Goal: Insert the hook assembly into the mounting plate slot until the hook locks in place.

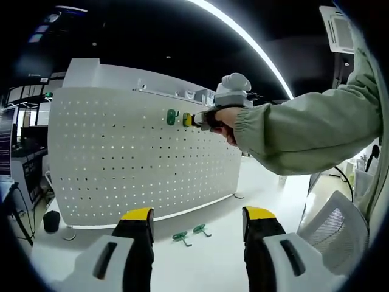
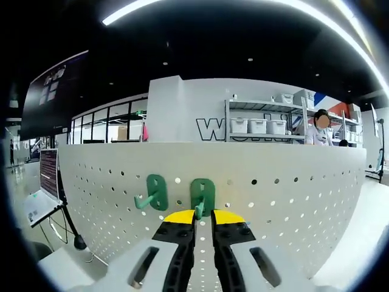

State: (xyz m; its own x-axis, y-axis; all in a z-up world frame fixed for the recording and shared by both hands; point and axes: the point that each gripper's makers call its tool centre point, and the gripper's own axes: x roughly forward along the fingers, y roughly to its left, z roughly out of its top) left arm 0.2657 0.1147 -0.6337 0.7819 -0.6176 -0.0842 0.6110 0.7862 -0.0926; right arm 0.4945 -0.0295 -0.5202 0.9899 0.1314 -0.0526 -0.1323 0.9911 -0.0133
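Observation:
A white pegboard [image 1: 140,164] stands upright on the white table [image 1: 213,255]. One green hook [image 1: 172,117] hangs on its upper part. Right beside it, my right gripper [image 1: 189,120] presses a second green hook against the board. In the right gripper view the hung hook [image 2: 156,192] sits left of the held hook [image 2: 202,196], whose plate lies flat on the pegboard [image 2: 285,201]. My right gripper [image 2: 203,217] is shut on that hook's prong. My left gripper [image 1: 199,216] is open low over the table with nothing between its fingers. Two spare green hooks [image 1: 180,237] [image 1: 201,229] lie on the table ahead of it.
A person's green sleeve [image 1: 304,131] reaches across from the right to the board. A white mesh chair [image 1: 331,225] stands at the right. A laptop [image 2: 39,207] sits left of the board, with a shelf of bins [image 2: 255,126] and a person [image 2: 319,131] behind it.

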